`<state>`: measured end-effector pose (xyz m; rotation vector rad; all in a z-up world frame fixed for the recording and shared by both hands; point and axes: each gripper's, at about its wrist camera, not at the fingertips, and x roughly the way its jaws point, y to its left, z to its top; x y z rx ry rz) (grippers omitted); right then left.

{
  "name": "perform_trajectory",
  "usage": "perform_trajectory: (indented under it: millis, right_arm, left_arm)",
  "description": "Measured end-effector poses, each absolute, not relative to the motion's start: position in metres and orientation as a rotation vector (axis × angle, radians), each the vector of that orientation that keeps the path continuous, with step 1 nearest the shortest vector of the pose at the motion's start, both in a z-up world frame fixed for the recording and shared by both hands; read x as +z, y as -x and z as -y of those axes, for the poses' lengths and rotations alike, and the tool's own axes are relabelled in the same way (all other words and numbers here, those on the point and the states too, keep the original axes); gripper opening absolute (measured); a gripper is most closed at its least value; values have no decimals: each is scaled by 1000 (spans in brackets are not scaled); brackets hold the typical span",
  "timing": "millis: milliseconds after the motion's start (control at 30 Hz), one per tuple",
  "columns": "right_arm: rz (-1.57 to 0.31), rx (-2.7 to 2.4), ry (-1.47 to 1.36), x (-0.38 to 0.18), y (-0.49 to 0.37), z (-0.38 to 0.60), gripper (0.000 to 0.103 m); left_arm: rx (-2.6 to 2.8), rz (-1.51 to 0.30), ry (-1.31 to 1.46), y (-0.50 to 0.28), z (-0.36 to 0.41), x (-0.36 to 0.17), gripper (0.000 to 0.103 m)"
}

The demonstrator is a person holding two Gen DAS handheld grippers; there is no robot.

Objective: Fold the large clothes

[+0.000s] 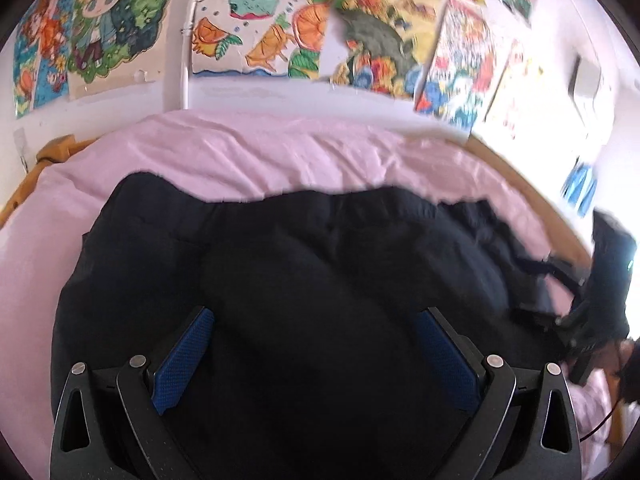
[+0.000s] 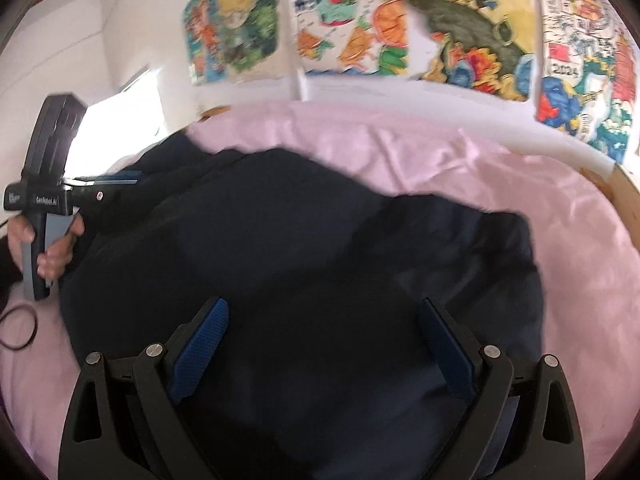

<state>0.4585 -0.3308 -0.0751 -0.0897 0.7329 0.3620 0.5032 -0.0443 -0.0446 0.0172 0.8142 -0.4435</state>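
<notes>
A large dark navy garment (image 1: 300, 264) (image 2: 280, 240) lies spread and rumpled on a pink bed sheet (image 1: 240, 156) (image 2: 440, 160). My left gripper (image 1: 316, 314) is open over the garment's middle, its blue pads wide apart with no cloth pinched between them. My right gripper (image 2: 324, 304) is also open above the dark cloth. In the left wrist view the right gripper (image 1: 530, 288) reaches in over the garment's right edge. In the right wrist view a hand (image 2: 52, 248) holds the left gripper (image 2: 128, 180) at the garment's left edge. Both views are blurred.
Colourful drawings (image 1: 256, 20) (image 2: 460, 20) cover the white wall behind the bed. A wooden bed frame (image 1: 532, 184) (image 2: 624, 196) curves round the sheet. A white pipe (image 1: 185, 60) runs up the wall. A black cable (image 2: 20, 328) loops on the sheet at the left.
</notes>
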Motion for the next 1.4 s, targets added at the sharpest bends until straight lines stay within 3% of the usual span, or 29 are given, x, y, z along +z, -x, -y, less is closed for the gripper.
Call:
perform_trajectory:
  millis: [167,400,667,1133,1200,1367,1400]
  right_arm:
    - [-733,320,95,-94,-458,330,101]
    - [-720,287,135,-104,-456,321,101]
    - [-716,344,-7,-76,-443,364,101]
    - [-776,158,-215,-90,-440,452,101]
    - [-776,153,-216,-90,-443,448,98]
    - [-785,158,-227,-90,-447,441,70]
    - [-783,155,-230,-90,-446,440,68]
  left_arm:
    - [-409,-841,-99,-507,53,-66,103]
    - [-399,-824,-149,-501,55,-72,103]
    - [-390,-834,-113,-487,37,-51,103]
    - [-24,-851,2,-488,-49,-34,103]
    - [3,-872,21,-489,-59,-39,103]
    - [13,-931,91,-494,-75,-52,103]
    - [9,-940,102,-494,-75,-54,103]
